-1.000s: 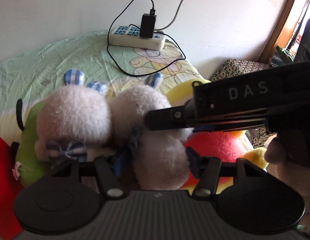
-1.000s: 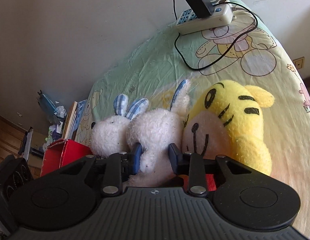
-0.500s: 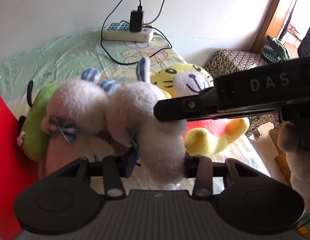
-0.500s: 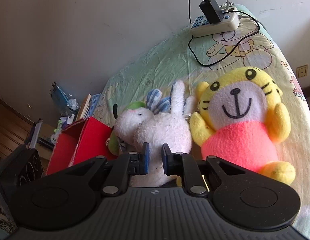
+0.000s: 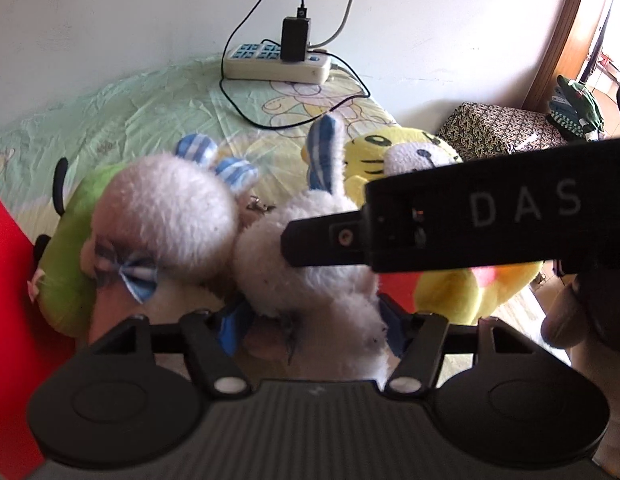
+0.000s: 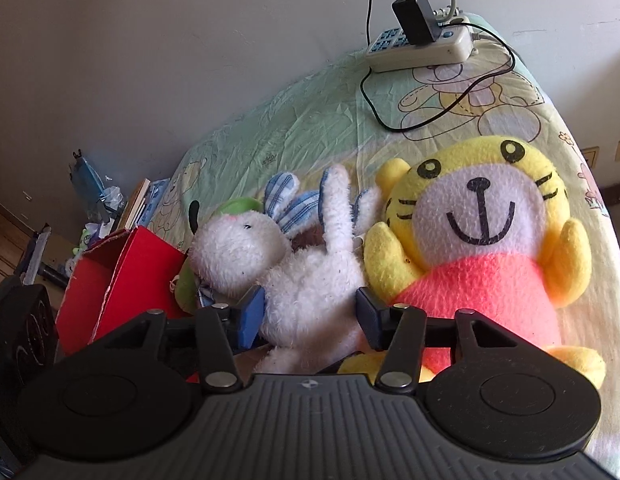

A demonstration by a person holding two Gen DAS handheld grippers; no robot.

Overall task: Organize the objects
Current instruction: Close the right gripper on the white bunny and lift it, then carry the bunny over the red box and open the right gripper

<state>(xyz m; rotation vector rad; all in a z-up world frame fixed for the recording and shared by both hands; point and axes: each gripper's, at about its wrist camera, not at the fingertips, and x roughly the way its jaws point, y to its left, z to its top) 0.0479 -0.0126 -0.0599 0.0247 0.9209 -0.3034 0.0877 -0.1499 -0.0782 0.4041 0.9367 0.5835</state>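
Note:
A white plush rabbit [image 5: 310,280] with blue checked ears lies on the bed beside a second white rabbit [image 5: 165,216], a green plush [image 5: 65,256] and a yellow tiger plush [image 6: 482,240]. My left gripper [image 5: 310,324] has its pads pressed into the white rabbit's body. My right gripper [image 6: 310,316] is open, its fingers either side of the same rabbit [image 6: 310,292]; its black body crosses the left wrist view [image 5: 470,224].
A red box [image 6: 113,280] stands at the bed's left edge. A power strip [image 6: 422,48] with charger and cable lies at the bed's far end by the wall. A patterned box [image 5: 498,128] sits beyond the bed at right.
My right gripper has opened from nearly shut on the rabbit to wide apart. The left gripper still holds the rabbit, which has shifted a little against the other toys.

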